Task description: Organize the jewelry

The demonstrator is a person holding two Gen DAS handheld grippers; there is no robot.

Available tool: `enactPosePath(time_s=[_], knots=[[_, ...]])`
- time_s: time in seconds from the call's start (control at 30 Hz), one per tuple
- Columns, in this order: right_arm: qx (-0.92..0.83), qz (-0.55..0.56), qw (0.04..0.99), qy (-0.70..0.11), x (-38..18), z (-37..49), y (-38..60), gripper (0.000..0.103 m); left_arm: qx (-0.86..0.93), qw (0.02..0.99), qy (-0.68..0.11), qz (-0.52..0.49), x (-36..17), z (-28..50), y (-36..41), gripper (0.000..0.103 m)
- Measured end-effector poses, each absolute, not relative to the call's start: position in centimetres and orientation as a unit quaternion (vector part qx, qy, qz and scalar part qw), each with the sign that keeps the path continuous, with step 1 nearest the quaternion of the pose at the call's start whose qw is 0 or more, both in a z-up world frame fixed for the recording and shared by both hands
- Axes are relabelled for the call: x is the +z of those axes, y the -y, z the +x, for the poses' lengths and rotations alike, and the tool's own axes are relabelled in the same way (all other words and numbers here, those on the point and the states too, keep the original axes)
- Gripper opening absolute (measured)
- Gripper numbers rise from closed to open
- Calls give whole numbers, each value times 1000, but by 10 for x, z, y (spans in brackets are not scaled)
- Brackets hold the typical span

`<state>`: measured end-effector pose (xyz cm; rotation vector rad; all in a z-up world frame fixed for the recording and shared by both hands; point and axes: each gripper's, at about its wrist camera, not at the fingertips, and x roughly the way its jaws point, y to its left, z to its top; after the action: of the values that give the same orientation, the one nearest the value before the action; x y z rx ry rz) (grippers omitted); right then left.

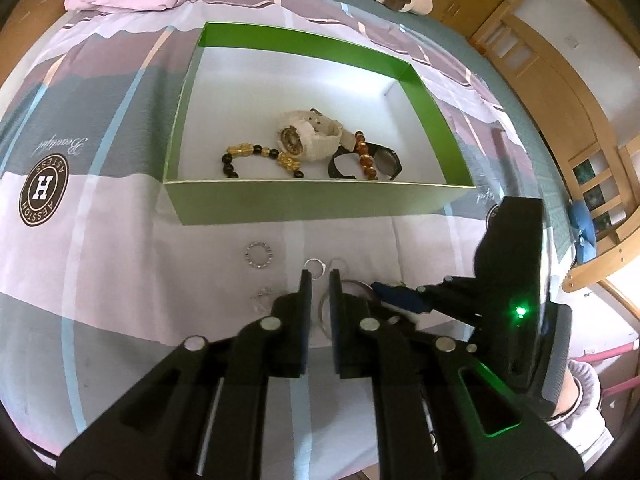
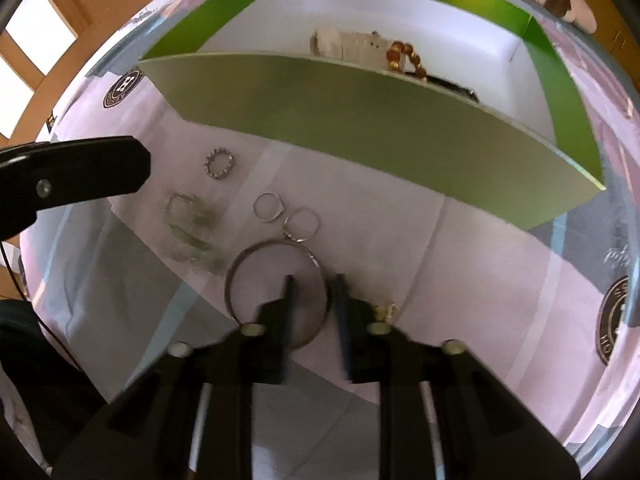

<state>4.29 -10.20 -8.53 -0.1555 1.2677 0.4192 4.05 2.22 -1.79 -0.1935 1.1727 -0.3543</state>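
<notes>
While the green box (image 1: 320,200) sat in the upper middle of the frame with two watches and two bead bracelets already on its white floor, my right gripper (image 2: 314,292) hung low over the bedspread (image 1: 120,280), its jaws parted with nothing between them. The silver bangle (image 2: 240,276) lay flat at lower centre of the right wrist view, and my left finger stood inside the hoop while the right one stood outside, so the bangle's right rim ran between them, roughly along the line of the fingers. My left gripper (image 1: 320,280) was also slack and empty, its tips just short of a small ring (image 1: 316,268) at centre frame. A second ring (image 2: 303,222) touched the bangle's far edge, and a toothed ring (image 2: 219,164) lay farther to the upper left. I judged the right gripper nearer to the bangle, with the box beyond it toward the top of the frame.
</notes>
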Motion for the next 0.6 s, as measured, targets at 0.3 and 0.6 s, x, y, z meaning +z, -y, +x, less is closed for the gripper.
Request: enactPosePath(time_s=[0.3,0.6], knots=[[176,-38,793,-582,-73,49,132,3,-121,803,-581,-61,-35,43,-27,29],[183,-41,779,-598,-83,46,131,4,-103,772,-627,11,-74,36,-10,46]])
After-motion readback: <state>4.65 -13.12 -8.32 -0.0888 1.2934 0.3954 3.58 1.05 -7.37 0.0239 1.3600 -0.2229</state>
